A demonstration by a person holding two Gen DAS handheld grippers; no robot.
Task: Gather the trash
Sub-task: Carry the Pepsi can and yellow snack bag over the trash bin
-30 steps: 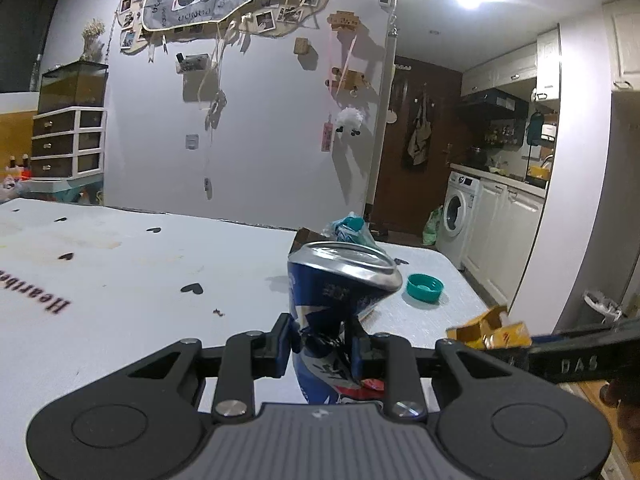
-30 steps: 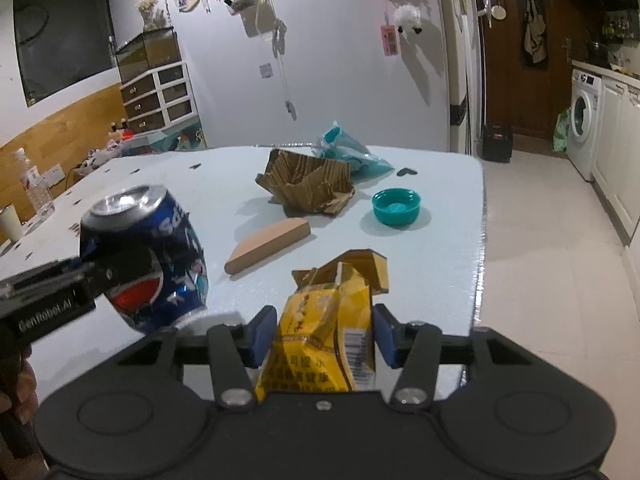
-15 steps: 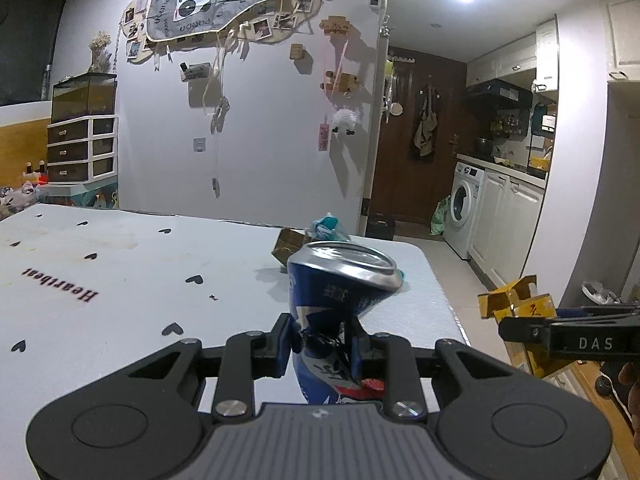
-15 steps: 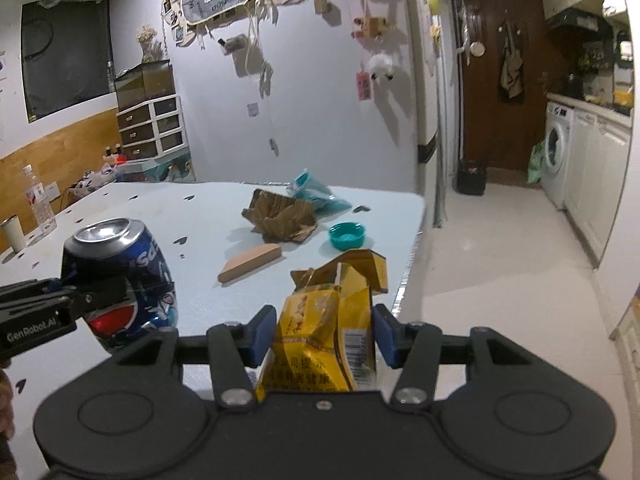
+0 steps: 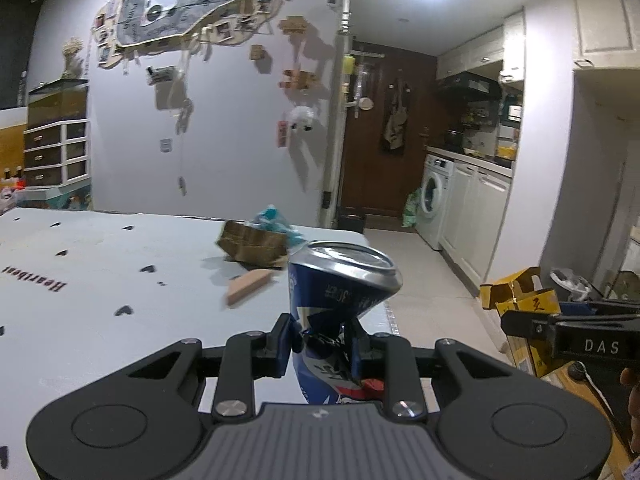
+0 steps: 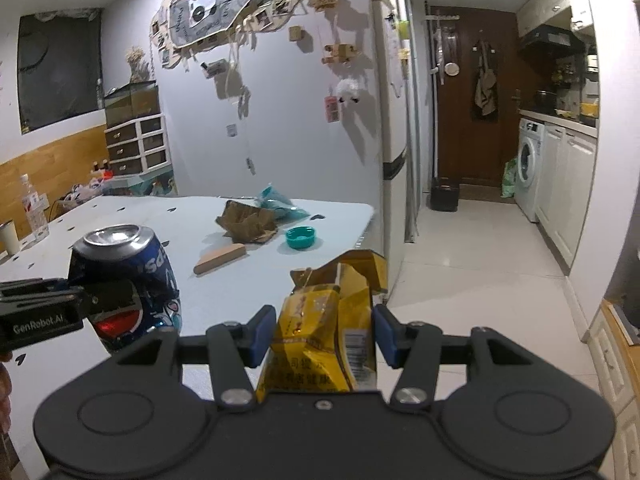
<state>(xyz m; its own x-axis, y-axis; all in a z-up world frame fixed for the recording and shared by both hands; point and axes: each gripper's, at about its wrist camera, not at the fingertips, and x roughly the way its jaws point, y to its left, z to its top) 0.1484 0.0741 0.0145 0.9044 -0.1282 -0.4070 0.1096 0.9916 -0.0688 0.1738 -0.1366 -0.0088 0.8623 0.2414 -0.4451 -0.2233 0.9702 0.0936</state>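
Both my grippers now pulling farther back from white table (image 6: 120,216) than second ago; table items sitting smaller, more floor showing at 3 o'clock. My left gripper (image 5: 322,344) squeezing crushed blue can (image 5: 340,300), waist pinched, rim tilted. My right gripper (image 6: 323,334) clamping crumpled yellow carton (image 6: 324,328), top torn open. Cardboard scrap (image 6: 248,222), teal cap (image 6: 301,237), wooden piece (image 6: 220,258) lying at 11 o'clock on table.
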